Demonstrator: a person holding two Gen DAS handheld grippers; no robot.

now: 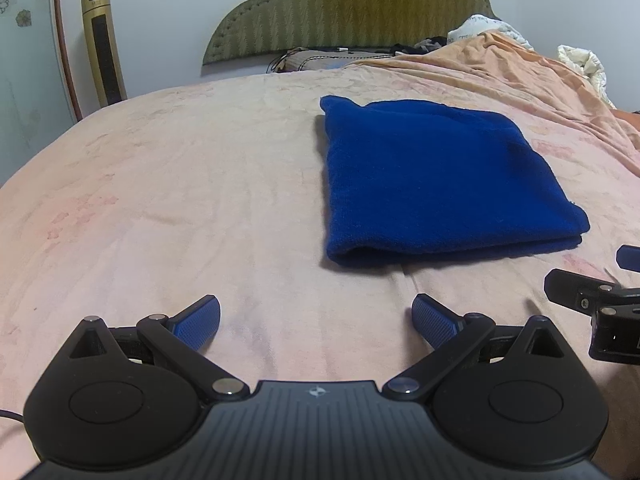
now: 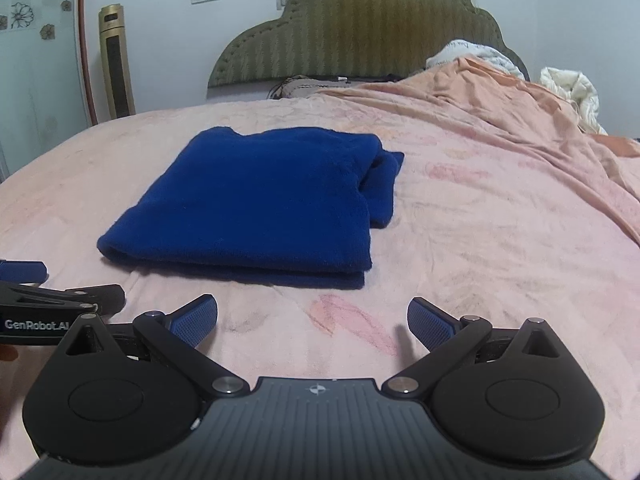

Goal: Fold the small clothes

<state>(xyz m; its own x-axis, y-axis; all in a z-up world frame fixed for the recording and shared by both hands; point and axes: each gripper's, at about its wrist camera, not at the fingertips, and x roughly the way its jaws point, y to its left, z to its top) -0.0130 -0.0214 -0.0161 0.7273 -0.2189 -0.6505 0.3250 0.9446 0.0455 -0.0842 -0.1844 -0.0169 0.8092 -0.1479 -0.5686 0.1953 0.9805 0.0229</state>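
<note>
A wide bed (image 1: 168, 184) fills both views, covered by a pale pink bedsheet (image 2: 480, 220) with faint reddish flower prints, smooth in the near part and rumpled toward the far right; behind it stands an olive-green padded headboard (image 1: 348, 4) with a scalloped outline, set against a pale wall (image 2: 168, 40); a tall gold tower fan (image 1: 102, 46) stands on the floor at the far left, beside a red-edged panel with flower stickers; crumpled white bedding (image 2: 572, 96) lies heaped at the far right edge of the bed, and a patterned pillow (image 1: 316, 60) sits at the foot of the headboard.

A blue fleece garment (image 1: 440, 176) lies folded into a thick, roughly square stack on the sheet, flat and free of both grippers; in the right wrist view its doubled edge faces the camera and a lower layer pokes out on its right side.

The left gripper (image 1: 316, 320) hovers low over bare sheet just short of the garment, its blue-padded fingers spread wide and grasping nothing; the right gripper (image 2: 312, 320) does likewise, released and empty, with the garment ahead and slightly left; each tool appears at the other view's edge, side by side and apart.
</note>
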